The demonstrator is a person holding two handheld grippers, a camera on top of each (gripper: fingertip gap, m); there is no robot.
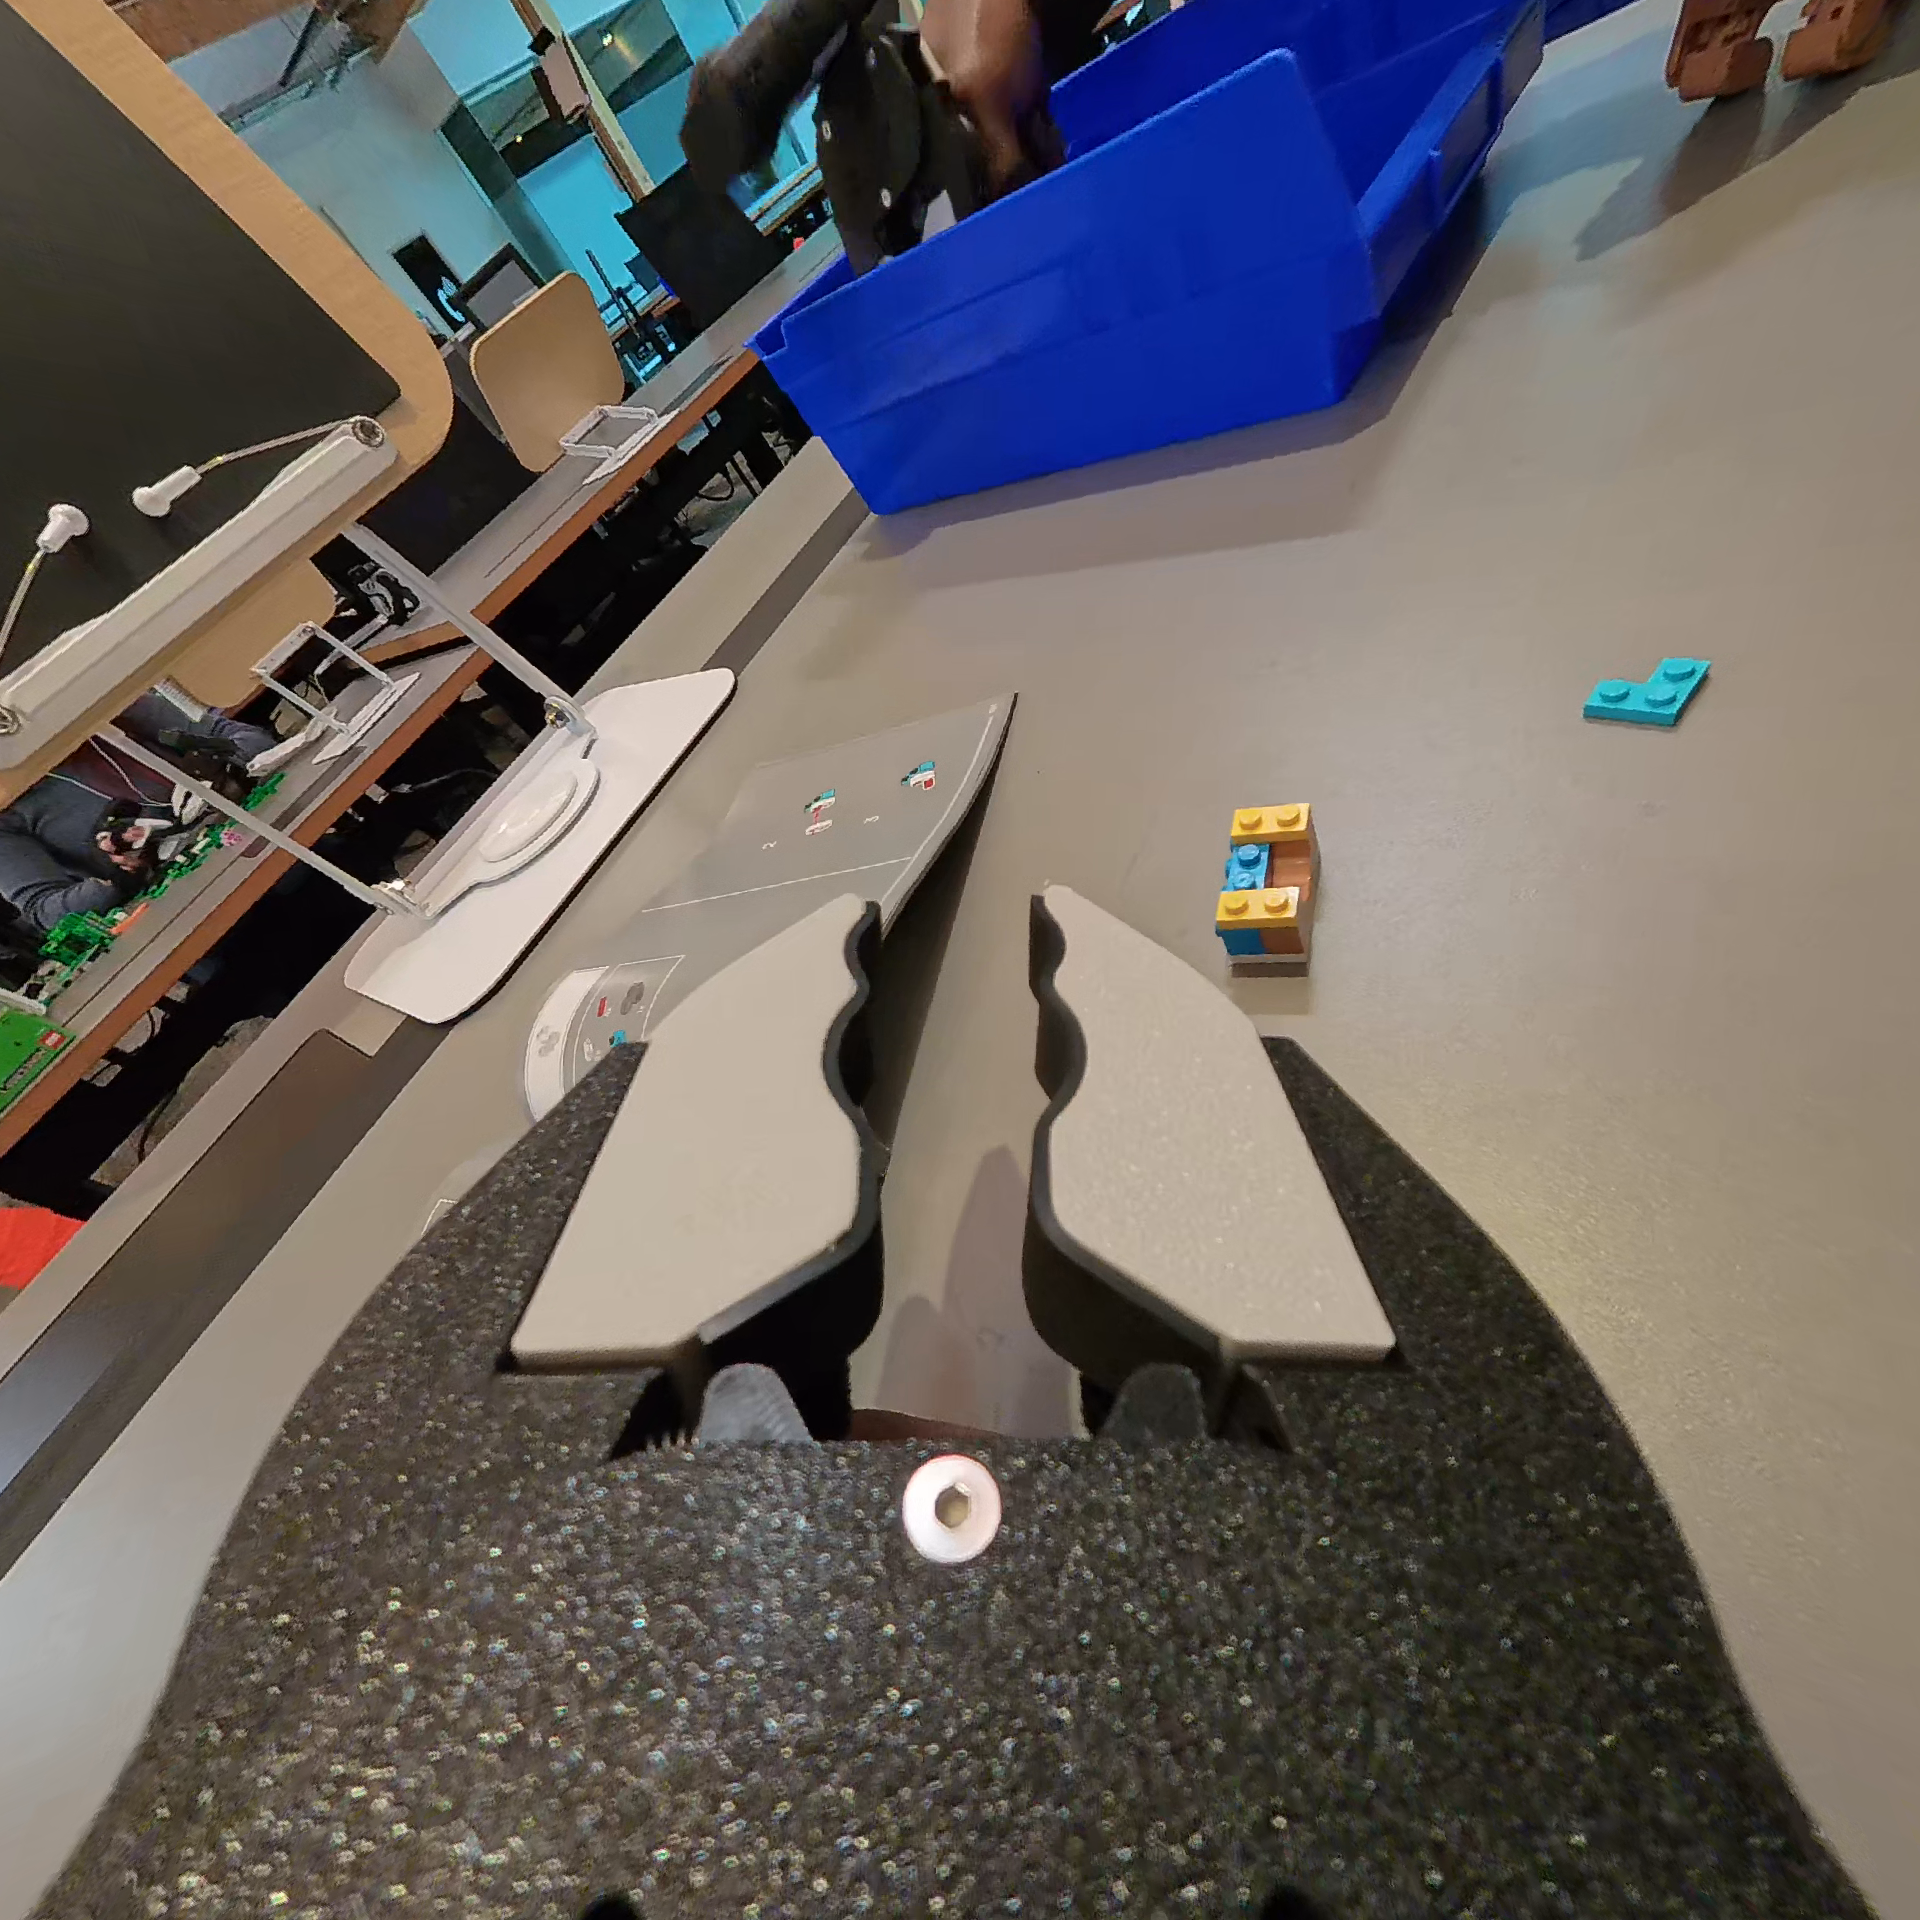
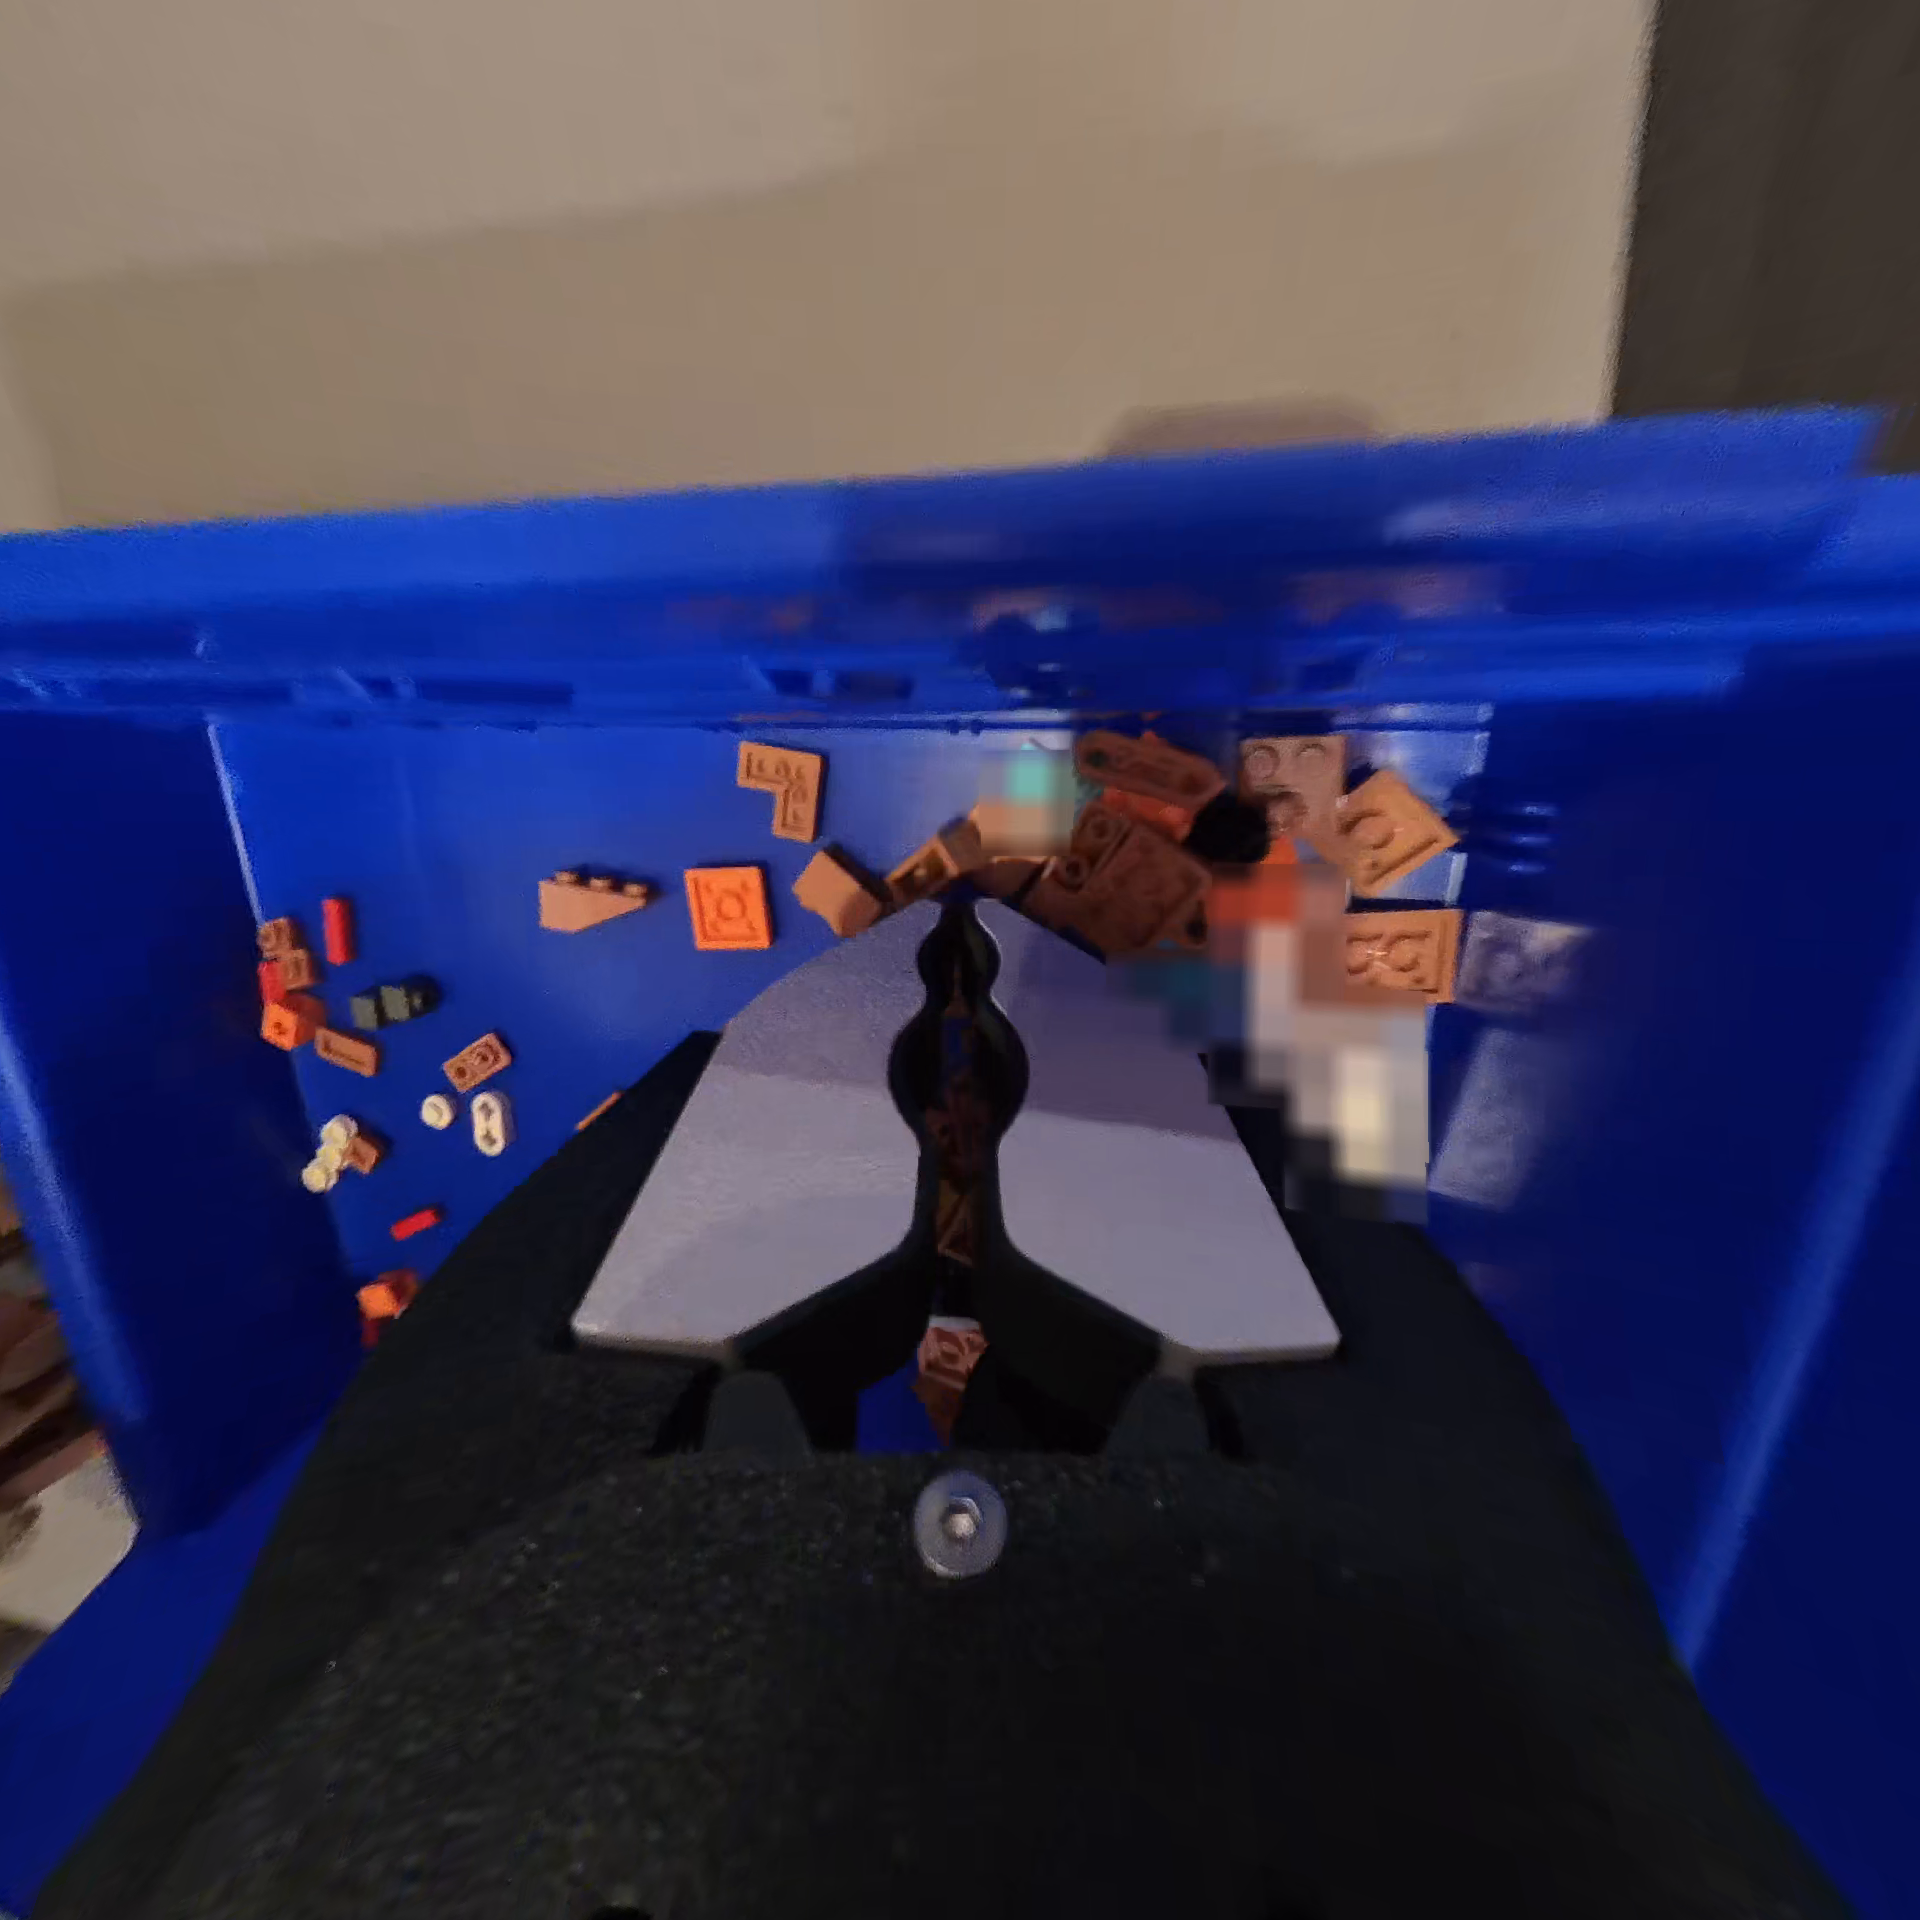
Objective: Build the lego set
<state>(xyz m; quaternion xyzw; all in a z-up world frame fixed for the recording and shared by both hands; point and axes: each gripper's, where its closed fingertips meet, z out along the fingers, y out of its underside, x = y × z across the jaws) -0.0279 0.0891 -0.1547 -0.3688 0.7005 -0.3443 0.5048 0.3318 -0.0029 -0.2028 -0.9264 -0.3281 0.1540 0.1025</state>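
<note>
My left gripper (image 1: 954, 909) is open and empty, low over the grey table (image 1: 1455, 1143). To its right stands a small build (image 1: 1268, 894) of yellow, blue and brown bricks. A teal L-shaped plate (image 1: 1652, 691) lies farther right. My right gripper (image 2: 961, 909) is shut inside the blue bin (image 2: 727, 603), its tips at a pile of brown pieces (image 2: 1132, 883). Brown shows through the gap between the fingers. I cannot tell if a piece is pinched. The bin (image 1: 1091, 343) also shows in the left wrist view, with the right gripper (image 1: 914, 125) reaching into it.
An instruction booklet (image 1: 883, 821) lies ahead of the left gripper, beside a white stand base (image 1: 540, 831) at the table's left edge. A brown build (image 1: 1766, 42) sits at the far right. Loose in the bin are an orange tile (image 2: 729, 906), a brown L plate (image 2: 784, 790) and small white pieces (image 2: 488, 1122). The gap from one gripper's tips to the other's is roughly 40 cm. The left tips stand about 15 cm off the teal L-shaped plate (image 1: 1652, 691).
</note>
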